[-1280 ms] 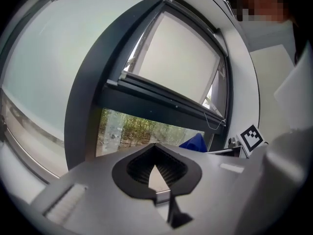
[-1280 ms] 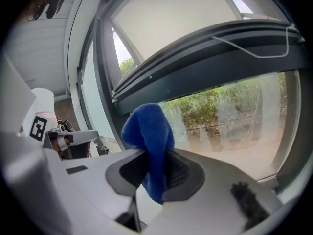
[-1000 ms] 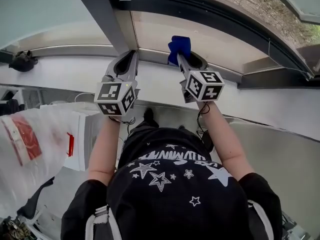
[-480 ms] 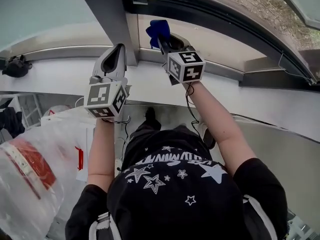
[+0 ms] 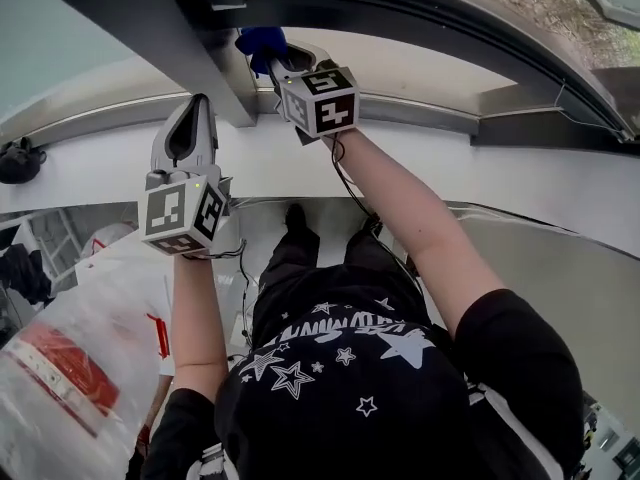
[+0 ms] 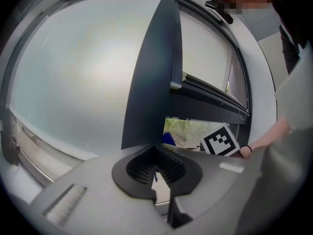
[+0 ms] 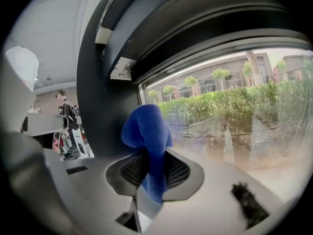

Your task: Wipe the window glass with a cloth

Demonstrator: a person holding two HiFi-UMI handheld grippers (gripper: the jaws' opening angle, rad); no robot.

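Note:
A bunched blue cloth (image 5: 260, 44) (image 7: 148, 141) sticks out of my right gripper (image 5: 268, 56) (image 7: 149, 173), whose jaws are shut on it. It is held up near the clear window pane (image 5: 400, 66) (image 7: 234, 111), close to the dark upright frame post (image 5: 150, 38) (image 7: 98, 106). My left gripper (image 5: 190, 128) (image 6: 156, 166) hangs lower and to the left, jaws shut with nothing between them, facing the frosted pane (image 6: 78, 77) and the post (image 6: 151, 82). The cloth (image 6: 168, 139) peeks out behind the post in the left gripper view.
A white sill (image 5: 420, 173) runs below the panes, with a dark frame (image 5: 420, 13) above. A black object (image 5: 15, 160) rests at the sill's left end. A plastic-wrapped bundle with red parts (image 5: 70, 358) lies on the floor at lower left.
My right gripper has carried the blue cloth leftward and upward along the glass to the frame post. The left gripper has drifted left and lower.

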